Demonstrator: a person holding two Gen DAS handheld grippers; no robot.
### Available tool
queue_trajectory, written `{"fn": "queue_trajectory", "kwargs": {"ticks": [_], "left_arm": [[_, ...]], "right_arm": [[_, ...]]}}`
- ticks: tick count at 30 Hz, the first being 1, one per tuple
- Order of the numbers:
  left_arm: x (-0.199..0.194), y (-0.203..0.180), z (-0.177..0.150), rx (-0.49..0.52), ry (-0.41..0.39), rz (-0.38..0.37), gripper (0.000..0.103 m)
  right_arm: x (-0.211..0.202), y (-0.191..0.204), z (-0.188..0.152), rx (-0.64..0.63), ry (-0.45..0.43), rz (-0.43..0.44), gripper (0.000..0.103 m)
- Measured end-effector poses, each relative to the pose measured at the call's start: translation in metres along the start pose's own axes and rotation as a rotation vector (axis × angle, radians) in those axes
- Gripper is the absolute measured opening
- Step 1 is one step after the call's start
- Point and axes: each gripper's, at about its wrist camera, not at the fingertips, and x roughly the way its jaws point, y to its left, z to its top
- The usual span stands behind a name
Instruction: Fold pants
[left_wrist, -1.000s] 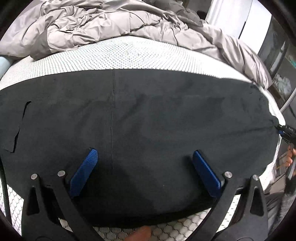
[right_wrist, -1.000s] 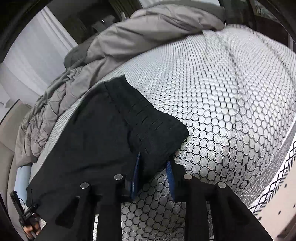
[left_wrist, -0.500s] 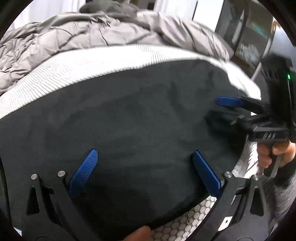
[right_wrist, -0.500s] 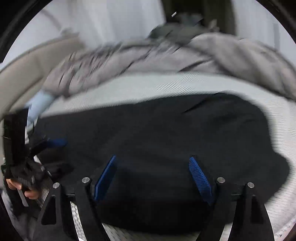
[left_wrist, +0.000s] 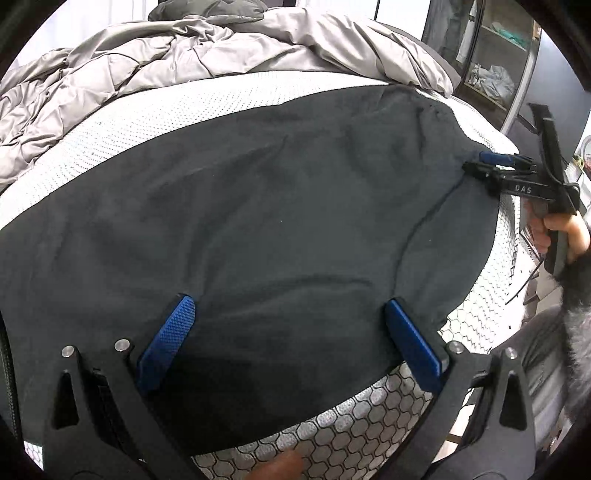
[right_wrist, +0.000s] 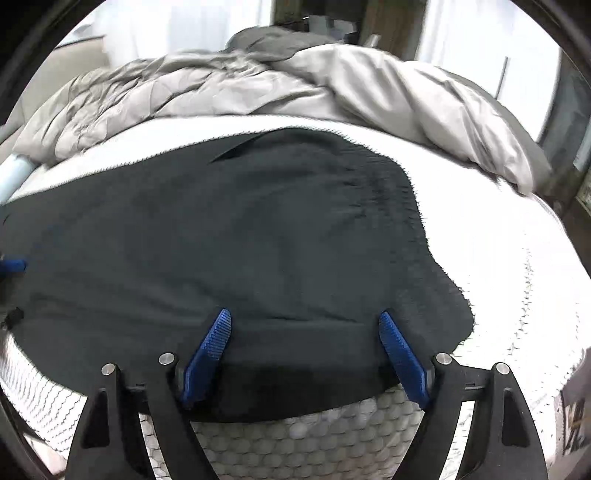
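Pants (left_wrist: 258, 229): one dark pair, spread flat across the middle of both views on the bed (left_wrist: 351, 428), whose honeycomb cover shows bare along the lower edge and as a pale band above the cloth; laid out broad, presumably so a fold can be taken cleanly. A shallow crease runs down the cloth at the right of the left view. Gathered waistband (right_wrist: 384, 192): upper right of the right view, marking that end of the garment. Duvet (left_wrist: 221, 48): grey, bunched along the top of both frames, beyond the pants and apart from them, likely pushed back to free the working surface. Left tool (left_wrist: 288, 354): lower centre of its view, blue pads spread wide over the near hem, nothing between them, pinching nothing. Right tool (right_wrist: 306, 354): lower centre of its own view, jaws having just been opening and now spread over the near edge, nothing gripped; in the left view it appears at the right edge, at the corner of the cloth. Both sit along the near edge, probably positioned for the next fold. Fingertip (left_wrist: 280, 467): bottom edge, left view.
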Motion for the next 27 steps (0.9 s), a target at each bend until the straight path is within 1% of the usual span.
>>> {"fn": "queue_trajectory", "kwargs": {"ticks": [2, 3, 4, 5, 7, 9, 10, 11, 12, 13, 14, 15, 16, 18, 19, 20, 21, 22, 24, 27], "left_arm": [[-0.01, 0.003, 0.004, -0.032, 0.001, -0.023, 0.102], [-0.014, 0.005, 0.007, -0.043, -0.005, -0.045, 0.102], [-0.021, 0.007, 0.011, -0.052, -0.023, -0.073, 0.102], [-0.026, 0.008, 0.017, -0.06, -0.047, -0.09, 0.102], [-0.025, 0.014, 0.028, -0.078, -0.063, -0.062, 0.102], [-0.012, 0.019, 0.034, -0.092, -0.038, -0.019, 0.102], [-0.002, 0.024, 0.035, -0.102, -0.011, 0.002, 0.102], [0.012, 0.031, 0.034, -0.12, 0.043, 0.026, 0.102], [0.017, 0.035, 0.032, -0.131, 0.058, 0.029, 0.102], [0.018, 0.038, 0.03, -0.132, 0.053, 0.022, 0.102], [0.014, 0.038, 0.028, -0.114, 0.045, 0.021, 0.102], [0.012, 0.038, 0.026, -0.105, 0.046, 0.028, 0.102], [0.01, 0.04, 0.023, -0.1, 0.044, 0.033, 0.102], [0.006, 0.044, 0.018, -0.104, 0.035, 0.028, 0.102], [0.006, 0.044, 0.016, -0.104, 0.033, 0.028, 0.102], [0.005, 0.044, 0.014, -0.102, 0.033, 0.027, 0.102], [0.004, 0.044, 0.012, -0.101, 0.033, 0.028, 0.102], [0.003, 0.044, 0.011, -0.101, 0.033, 0.031, 0.102], [0.002, 0.044, 0.013, -0.1, 0.034, 0.039, 0.102], [-0.007, 0.042, 0.023, -0.118, 0.026, 0.036, 0.102]], "right_arm": [[-0.014, 0.006, 0.004, 0.006, -0.05, 0.0, 0.083], [-0.019, 0.017, 0.01, -0.004, -0.071, 0.039, 0.083], [-0.025, 0.032, 0.015, -0.022, -0.086, 0.101, 0.084], [-0.026, 0.043, 0.018, -0.037, -0.086, 0.137, 0.084], [-0.018, 0.082, 0.027, -0.092, -0.052, 0.233, 0.085], [-0.004, 0.112, 0.032, -0.144, -0.005, 0.286, 0.085], [0.004, 0.13, 0.034, -0.181, 0.018, 0.302, 0.085], [0.012, 0.144, 0.036, -0.225, 0.034, 0.293, 0.085], [0.016, 0.151, 0.037, -0.258, 0.039, 0.273, 0.085], [0.02, 0.153, 0.039, -0.274, 0.038, 0.262, 0.085], [0.023, 0.149, 0.042, -0.276, 0.043, 0.257, 0.085], [0.024, 0.139, 0.044, -0.268, 0.044, 0.231, 0.085], [0.023, 0.125, 0.045, -0.255, 0.04, 0.171, 0.085], [0.022, 0.087, 0.038, -0.224, 0.037, -0.062, 0.085], [0.024, 0.066, 0.035, -0.201, 0.044, -0.155, 0.087], [0.028, 0.044, 0.032, -0.153, 0.064, -0.206, 0.09], [0.028, 0.022, 0.03, -0.082, 0.077, -0.174, 0.091], [0.026, 0.011, 0.028, -0.027, 0.077, -0.152, 0.091], [0.022, -0.001, 0.03, 0.051, 0.065, -0.121, 0.091], [0.002, 0.012, 0.039, 0.024, 0.01, -0.135, 0.089]]}}
